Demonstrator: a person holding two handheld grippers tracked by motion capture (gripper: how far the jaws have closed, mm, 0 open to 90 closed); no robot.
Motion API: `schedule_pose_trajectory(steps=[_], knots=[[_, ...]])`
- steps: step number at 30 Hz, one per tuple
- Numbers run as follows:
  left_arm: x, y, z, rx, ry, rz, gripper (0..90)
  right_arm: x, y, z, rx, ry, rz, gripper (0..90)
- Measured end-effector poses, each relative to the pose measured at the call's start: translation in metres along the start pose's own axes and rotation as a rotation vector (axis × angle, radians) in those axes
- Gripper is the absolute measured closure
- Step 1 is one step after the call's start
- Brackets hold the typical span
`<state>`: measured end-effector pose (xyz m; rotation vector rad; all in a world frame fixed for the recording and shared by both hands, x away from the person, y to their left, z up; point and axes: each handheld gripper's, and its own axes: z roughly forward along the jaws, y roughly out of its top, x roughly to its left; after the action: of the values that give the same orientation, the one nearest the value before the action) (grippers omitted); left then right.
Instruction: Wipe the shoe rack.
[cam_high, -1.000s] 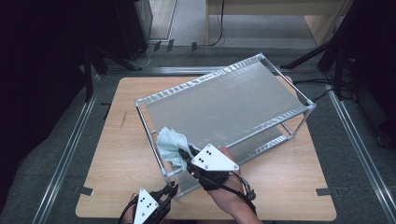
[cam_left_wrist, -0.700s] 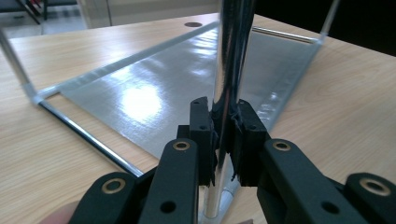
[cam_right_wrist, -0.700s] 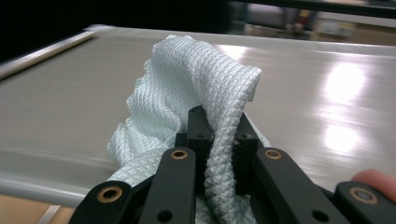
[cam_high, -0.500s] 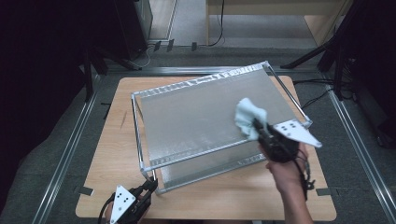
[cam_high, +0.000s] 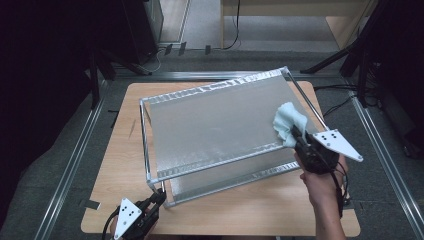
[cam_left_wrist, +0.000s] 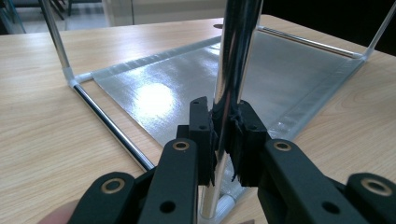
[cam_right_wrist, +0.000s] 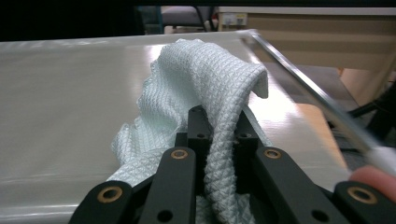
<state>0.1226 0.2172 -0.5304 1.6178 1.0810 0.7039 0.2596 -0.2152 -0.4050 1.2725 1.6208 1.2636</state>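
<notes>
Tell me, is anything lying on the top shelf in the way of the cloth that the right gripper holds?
Nothing visible is. The right gripper is shut on the cloth at the right end of the top shelf, and the shelf surface to the cloth's left looks bare.

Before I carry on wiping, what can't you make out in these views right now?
- Left gripper, high view: cut off by the bottom edge; its grip on the post is too small to see there.
- Cloth, right gripper view: the pinched part is hidden between the jaws.
- Lower shelf, high view: mostly hidden under the top shelf.
- Rail, right gripper view: blurred.
</notes>
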Motion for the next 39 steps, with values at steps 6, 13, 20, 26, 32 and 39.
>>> schedule_pose_trajectory(steps=[6, 13, 20, 26, 32, 39], knots=[[-0.003, 0.0, -0.001, 0.004, -0.01, -0.001, 80.8, 0.057, -0.004, 0.004, 0.015, 0.145, -0.052, 83.1], [-0.04, 0.0, 0.006, 0.007, -0.088, 0.039, 80.6, 0.125, -0.01, 0.002, 0.048, 0.282, -0.103, 83.6], [-0.052, 0.0, 0.01, 0.008, -0.127, 0.036, 80.4, 0.17, -0.015, -0.016, 0.045, 0.372, -0.165, 83.8], [-0.055, -0.001, 0.011, 0.007, -0.135, 0.055, 80.3, 0.199, -0.02, -0.029, 0.035, 0.456, -0.193, 83.6], [-0.057, -0.002, 0.012, 0.005, -0.119, 0.055, 80.5, 0.173, -0.013, -0.023, 0.051, 0.462, -0.18, 83.2], [-0.053, -0.002, 0.013, 0.005, -0.121, 0.046, 80.3, 0.066, 0.0, -0.014, 0.041, 0.146, -0.101, 83.0]])
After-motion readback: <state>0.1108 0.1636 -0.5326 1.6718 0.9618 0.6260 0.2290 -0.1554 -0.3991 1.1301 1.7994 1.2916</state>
